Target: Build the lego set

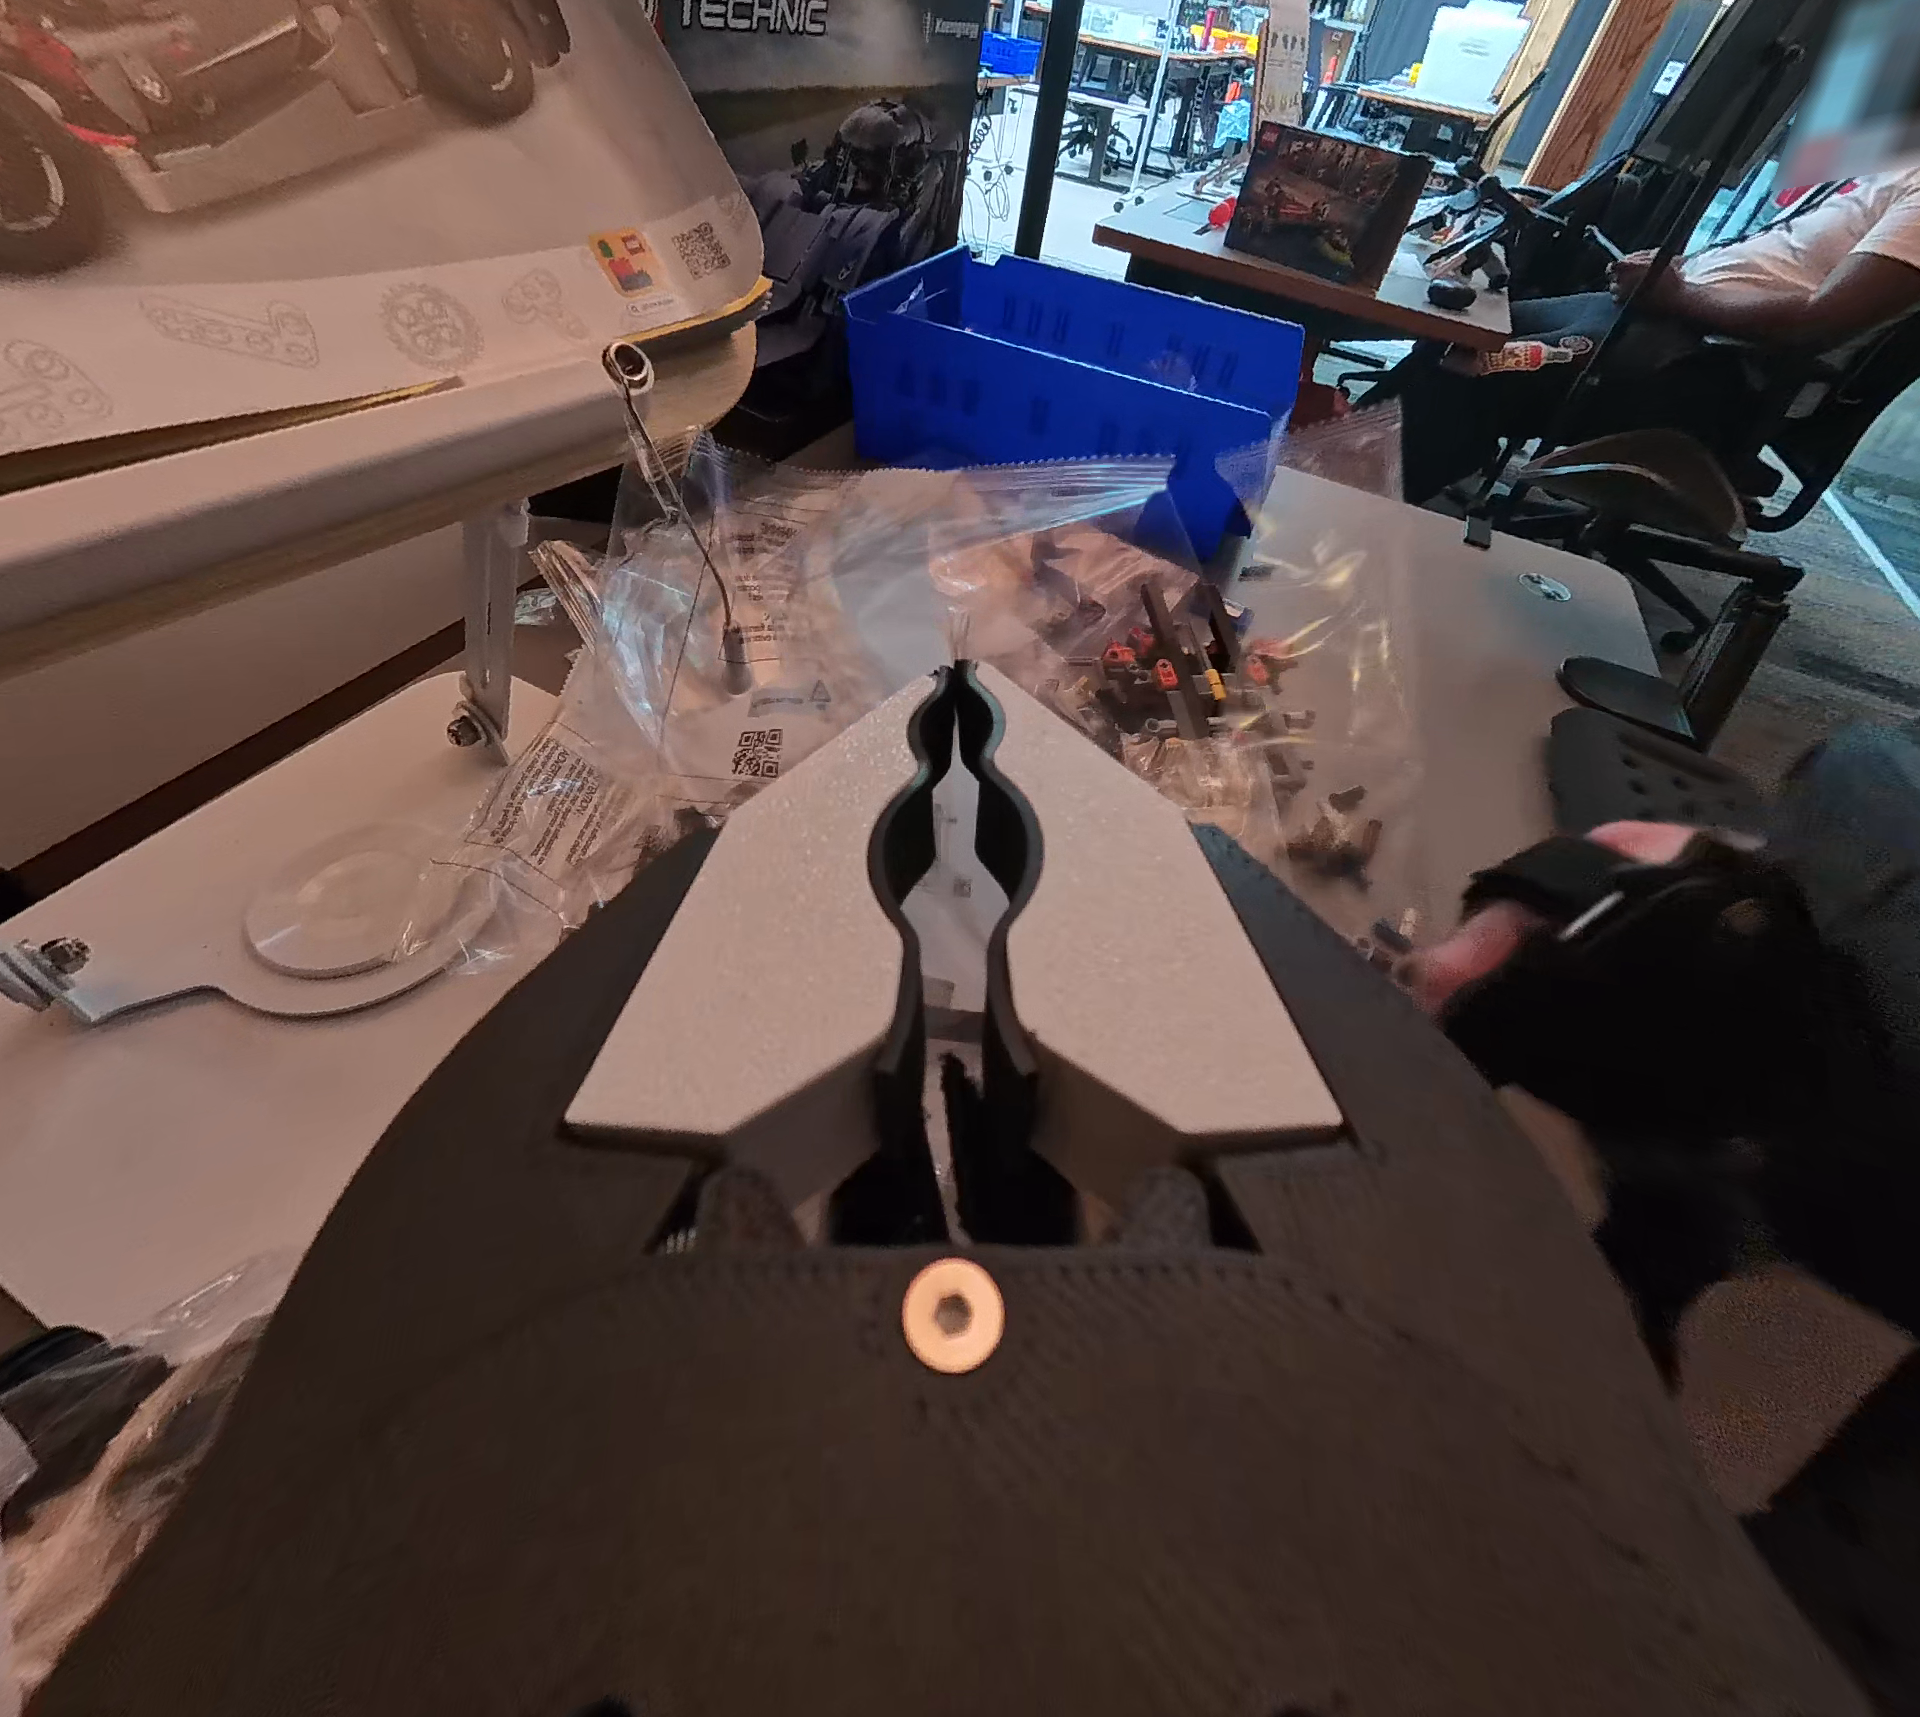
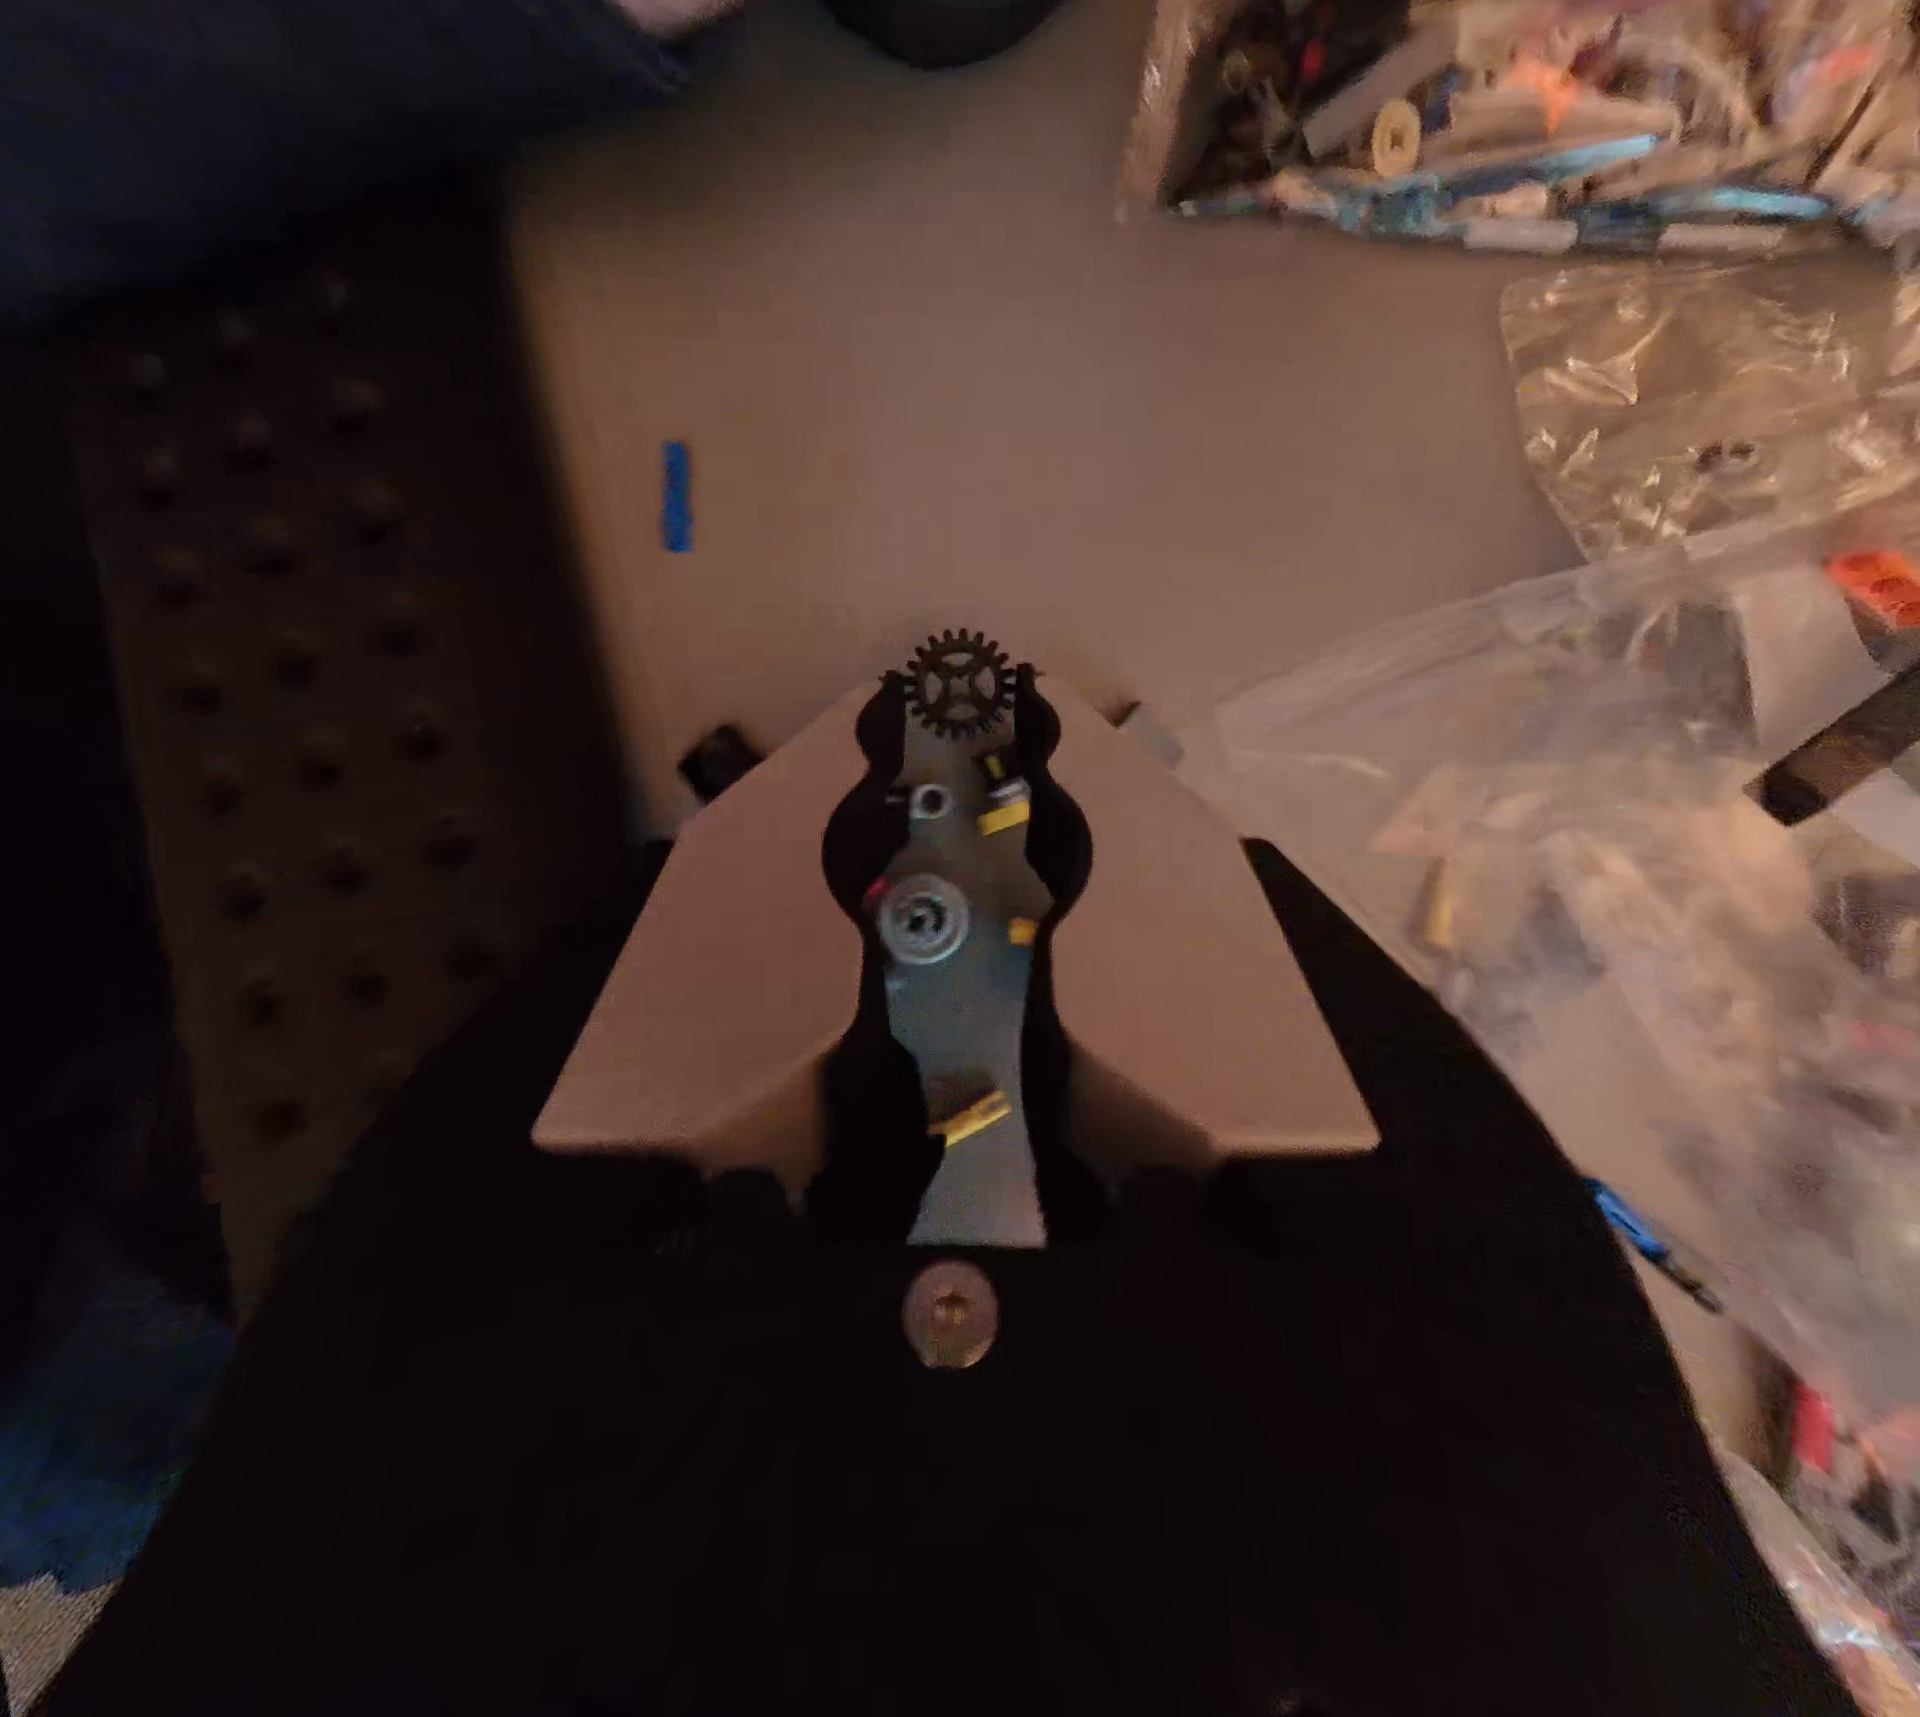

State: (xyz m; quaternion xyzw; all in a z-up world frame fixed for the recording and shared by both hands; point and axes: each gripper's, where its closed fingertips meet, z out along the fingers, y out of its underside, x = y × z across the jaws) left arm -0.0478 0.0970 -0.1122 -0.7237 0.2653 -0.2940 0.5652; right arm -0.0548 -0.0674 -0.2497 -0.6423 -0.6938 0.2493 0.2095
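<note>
Left wrist view, left gripper (image 1: pixel 958 668): fingers pressed together, tips meeting on a thin edge of clear plastic; it looks like a pinch on the bag (image 1: pixel 831 545), though the film is hard to trace.
Left wrist view, parts: the dark and orange pieces (image 1: pixel 1184 680) lie just ahead and to the right of the tips, loose in the plastic on the table (image 1: pixel 1455 545).
Left wrist view, background: manual (image 1: pixel 312 109) propped on a stand upper left, blue bin (image 1: pixel 1060 379) behind the bags, a gloved hand (image 1: pixel 1621 940) at the right edge.
Right wrist view, right gripper (image 2: pixel 951 680): looking down now, and the tips are closed on a small black gear (image 2: pixel 948 682), held face-on with its teeth showing above the tips.
Right wrist view, what's below: a grey piece (image 2: pixel 925 924) with small yellow bits sits under the fingers, seen through the gap; whether the gear touches it I can't tell.
Right wrist view, strays: a blue pin (image 2: pixel 676 495) lies ahead and left, long axis pointing away from the gripper; more bags (image 2: pixel 1558 836) crowd the right.
Key relation: the right gripper carries the gear and hangs right over the grey piece, so it is the nearer hand for seating it, I'd judge.
</note>
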